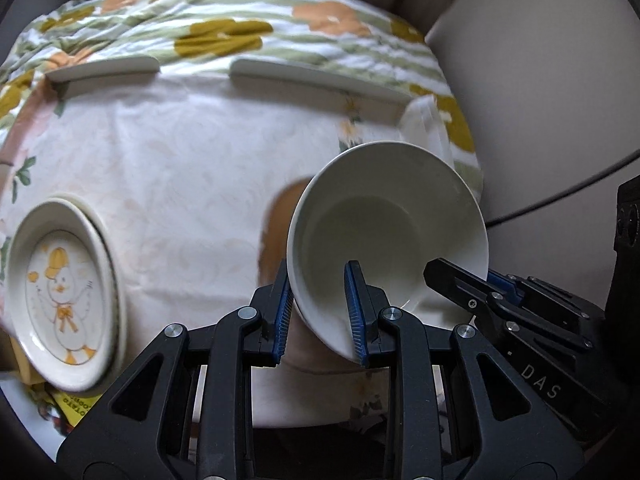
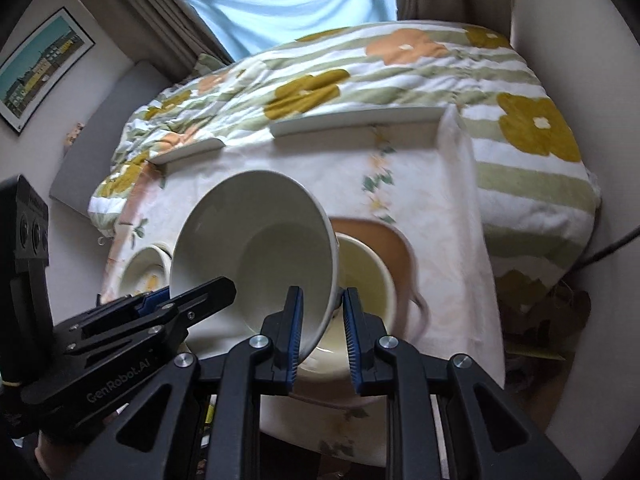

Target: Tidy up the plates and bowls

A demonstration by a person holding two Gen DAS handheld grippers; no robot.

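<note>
A plain white bowl (image 1: 392, 224) is tilted above the table, and both grippers grip its rim. My left gripper (image 1: 320, 312) is shut on its near left rim. My right gripper (image 2: 322, 332) is shut on the bowl's (image 2: 256, 248) right rim, and shows in the left wrist view (image 1: 496, 292) at the bowl's right. A cream bowl (image 2: 364, 280) sits on a brown plate (image 2: 384, 240) just below the held bowl. A duck-printed plate (image 1: 60, 292), stacked on another dish, lies at the table's left, and shows small in the right wrist view (image 2: 146, 268).
The table wears a white floral cloth (image 1: 180, 168). Two white ledges (image 1: 104, 68) (image 1: 316, 76) stand along its far edge. A flowered quilt (image 2: 360, 64) lies behind. A dark cable (image 1: 560, 192) runs at the right. A framed picture (image 2: 40, 68) hangs on the left wall.
</note>
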